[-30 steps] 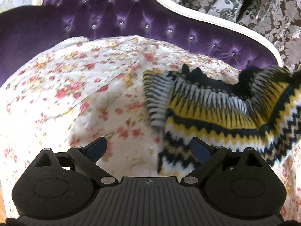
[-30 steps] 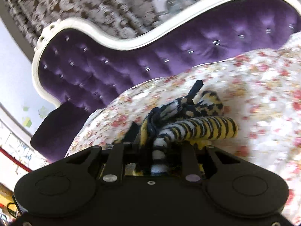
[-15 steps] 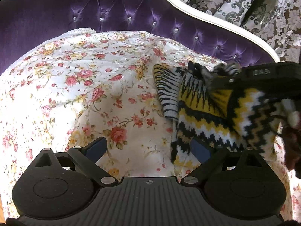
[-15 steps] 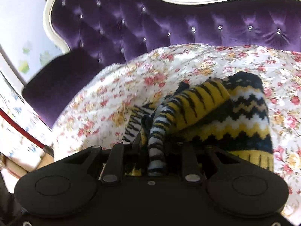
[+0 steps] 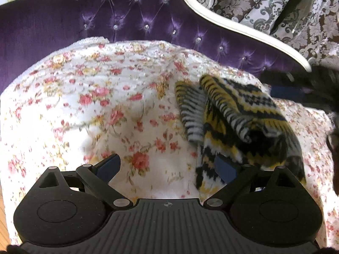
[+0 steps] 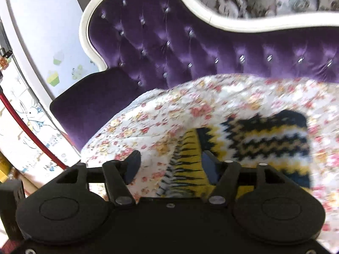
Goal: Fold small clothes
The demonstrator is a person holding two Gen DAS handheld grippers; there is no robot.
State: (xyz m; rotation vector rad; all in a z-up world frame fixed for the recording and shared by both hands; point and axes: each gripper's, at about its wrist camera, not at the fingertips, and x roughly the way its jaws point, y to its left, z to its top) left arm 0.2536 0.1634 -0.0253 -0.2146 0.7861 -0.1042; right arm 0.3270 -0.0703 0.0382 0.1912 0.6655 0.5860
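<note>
Sweater (image 5: pixel 237 122): yellow, black and white zigzag knit, bunched in a rough fold on the floral bedspread (image 5: pixel 106 105), in front of the purple tufted headboard (image 5: pixel 137 21).
Left tongs (image 5: pixel 167 165): spread wide, empty, parked at sweater's near edge, probably ready to pin it.
Right tongs (image 6: pixel 169 165): let go, gaping over sweater's striped cuff, likely so the fold settles.

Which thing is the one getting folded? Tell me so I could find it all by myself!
Find the purple button-tufted sofa with its white curvy frame; a flowery blanket covers the seat. On that blanket lies a small knitted sweater, partly folded over itself. It is the only thing with yellow, black and white zigzag stripes; everything around it has little pink roses.
</note>
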